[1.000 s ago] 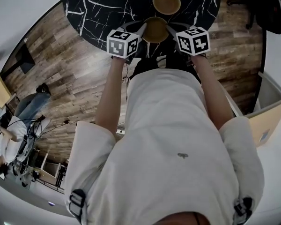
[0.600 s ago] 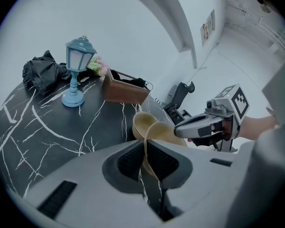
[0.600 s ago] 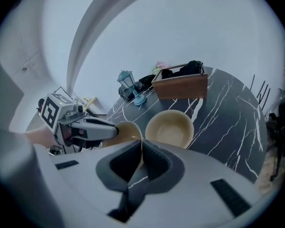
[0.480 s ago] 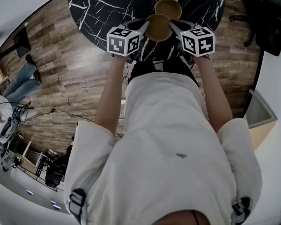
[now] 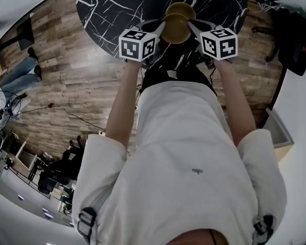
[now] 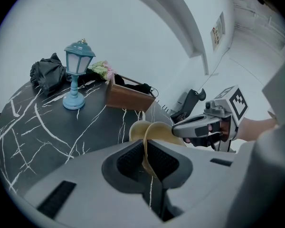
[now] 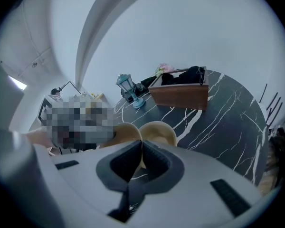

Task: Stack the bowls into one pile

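– Since the round black counter (image 5: 107, 9) has so much bare marble, why is nothing being set down on it?

– Because the job, as I judge it, is one pile and not a spread. The wooden box (image 6: 126, 96) and the blue lantern lamp (image 6: 76, 75) stand at the far side, well apart from the work, so the near side is free for the bowls.

– And where are the bowls?

– The resting bowl (image 5: 182, 8) sits on the counter. The carried bowl (image 5: 176, 29) hangs in the air just on the near side of it. From the head view it covers the resting bowl's near edge, but it is not yet nested.

– Why two tools for one small bowl?

– A thin rim pinched at one spot would probably swing or tip. The left tongs (image 5: 161, 28) pinch the rim on one side and the right tongs (image 5: 190, 25) pinch the opposite side. That way the bowl hangs between them with its mouth upward.

– Are they really clamped on it?

– Yes. Each gripper view shows the dark ribbed pads (image 6: 129, 159) pressed against both faces of the tan wall, with no gap.

– What does the next move need?

– In my judgement, the carried bowl should be centred over the resting one and lowered. Both pairs should then let go together, because a lone release could tilt the bowl.
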Tool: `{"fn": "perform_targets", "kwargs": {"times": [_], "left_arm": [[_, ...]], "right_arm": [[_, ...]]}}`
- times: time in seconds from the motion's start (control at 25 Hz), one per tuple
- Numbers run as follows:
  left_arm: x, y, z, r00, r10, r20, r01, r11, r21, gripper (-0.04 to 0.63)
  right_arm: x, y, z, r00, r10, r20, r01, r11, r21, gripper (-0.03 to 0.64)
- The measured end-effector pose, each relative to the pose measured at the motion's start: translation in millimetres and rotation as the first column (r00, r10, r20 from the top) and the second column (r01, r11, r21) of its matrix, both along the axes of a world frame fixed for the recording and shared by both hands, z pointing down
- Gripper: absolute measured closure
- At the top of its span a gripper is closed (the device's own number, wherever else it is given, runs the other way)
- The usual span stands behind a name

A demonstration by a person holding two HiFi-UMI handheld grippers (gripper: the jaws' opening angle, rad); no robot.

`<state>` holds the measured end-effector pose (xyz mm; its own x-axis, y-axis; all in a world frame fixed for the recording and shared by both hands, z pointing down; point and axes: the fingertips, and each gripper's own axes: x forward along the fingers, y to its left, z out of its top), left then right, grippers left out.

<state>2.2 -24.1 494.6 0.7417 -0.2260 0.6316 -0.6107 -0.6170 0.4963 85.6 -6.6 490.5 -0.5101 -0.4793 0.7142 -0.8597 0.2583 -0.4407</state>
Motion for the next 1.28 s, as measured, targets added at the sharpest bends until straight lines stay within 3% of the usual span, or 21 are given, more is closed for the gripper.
{"fn": "perform_targets", "kwargs": {"times": [0.64,1.28], "left_arm": [[18.4,-17.3,11.7,0.991,-0.133,0.005,0.133,0.991,0.018,0.568],[29.5,-21.0,26.6,0.992,-0.115,0.059,0.114,0.993,0.025,0.568]], "right_arm": [[19.9,-29.5,10.2,0.995,-0.102,-0.006,0.102,0.995,0.004,0.6],[28.6,-42.6,27.4,0.99,-0.143,0.006,0.143,0.989,-0.021,0.601]]}}
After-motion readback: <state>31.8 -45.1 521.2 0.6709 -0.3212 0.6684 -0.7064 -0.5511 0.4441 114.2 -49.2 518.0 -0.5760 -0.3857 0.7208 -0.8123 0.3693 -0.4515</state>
